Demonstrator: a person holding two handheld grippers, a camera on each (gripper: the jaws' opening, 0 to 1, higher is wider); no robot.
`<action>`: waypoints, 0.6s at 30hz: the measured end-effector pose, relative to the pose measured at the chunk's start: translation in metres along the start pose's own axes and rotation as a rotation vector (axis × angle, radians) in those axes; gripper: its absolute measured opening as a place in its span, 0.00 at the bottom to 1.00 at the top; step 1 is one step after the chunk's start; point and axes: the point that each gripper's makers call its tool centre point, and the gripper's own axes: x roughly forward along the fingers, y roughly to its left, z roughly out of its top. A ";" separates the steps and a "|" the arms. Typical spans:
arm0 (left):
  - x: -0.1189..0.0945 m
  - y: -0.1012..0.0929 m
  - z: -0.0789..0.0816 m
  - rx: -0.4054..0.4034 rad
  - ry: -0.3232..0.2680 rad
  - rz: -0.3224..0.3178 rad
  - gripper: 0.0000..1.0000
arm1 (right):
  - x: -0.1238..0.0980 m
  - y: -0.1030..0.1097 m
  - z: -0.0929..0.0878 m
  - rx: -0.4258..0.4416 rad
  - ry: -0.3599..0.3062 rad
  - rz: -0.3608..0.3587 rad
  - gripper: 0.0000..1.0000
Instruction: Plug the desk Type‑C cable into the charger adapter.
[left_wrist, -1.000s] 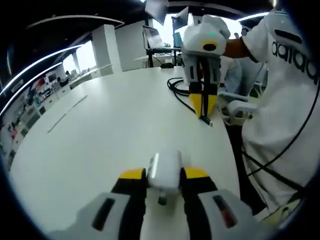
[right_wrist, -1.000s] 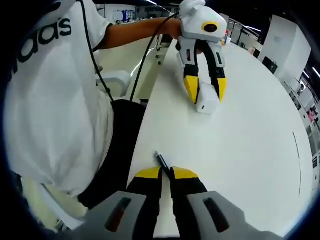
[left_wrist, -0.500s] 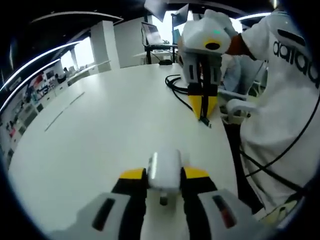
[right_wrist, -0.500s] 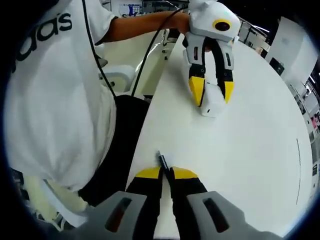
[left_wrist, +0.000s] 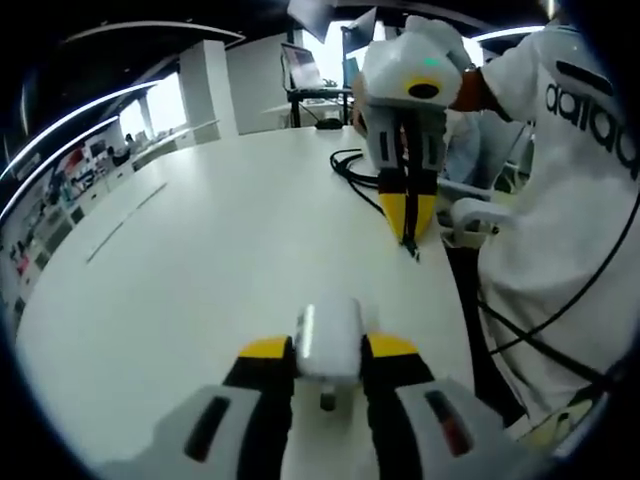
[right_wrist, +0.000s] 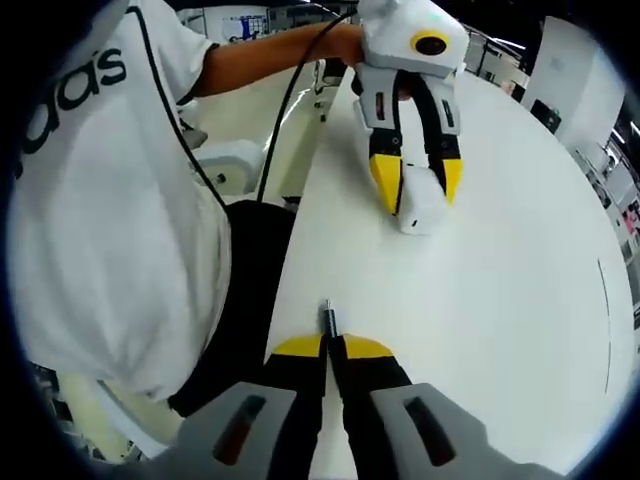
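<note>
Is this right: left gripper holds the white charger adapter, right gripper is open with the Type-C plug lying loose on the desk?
Not quite. The right gripper is shut on the Type-C plug, as the right gripper view shows. The left gripper does hold the white charger adapter.

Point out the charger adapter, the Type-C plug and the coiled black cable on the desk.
charger adapter (left_wrist: 327, 338), left gripper view, on its white top face.
Type-C plug (right_wrist: 326, 317), right gripper view, on its metal tip.
coiled black cable (left_wrist: 352, 170), left gripper view, on the loop lying on the desk.

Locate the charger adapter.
The charger adapter sits clamped in the left gripper over the white table; the right gripper view shows it ahead.
</note>
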 end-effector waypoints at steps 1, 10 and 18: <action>0.000 0.000 0.000 0.000 0.000 -0.001 0.26 | -0.001 0.000 0.000 0.004 -0.003 -0.001 0.03; 0.000 -0.003 0.000 -0.002 -0.012 -0.038 0.26 | -0.005 -0.011 0.010 0.054 -0.070 -0.051 0.02; -0.002 -0.003 -0.003 0.002 -0.014 -0.075 0.26 | -0.003 -0.017 0.013 0.099 -0.098 -0.072 0.02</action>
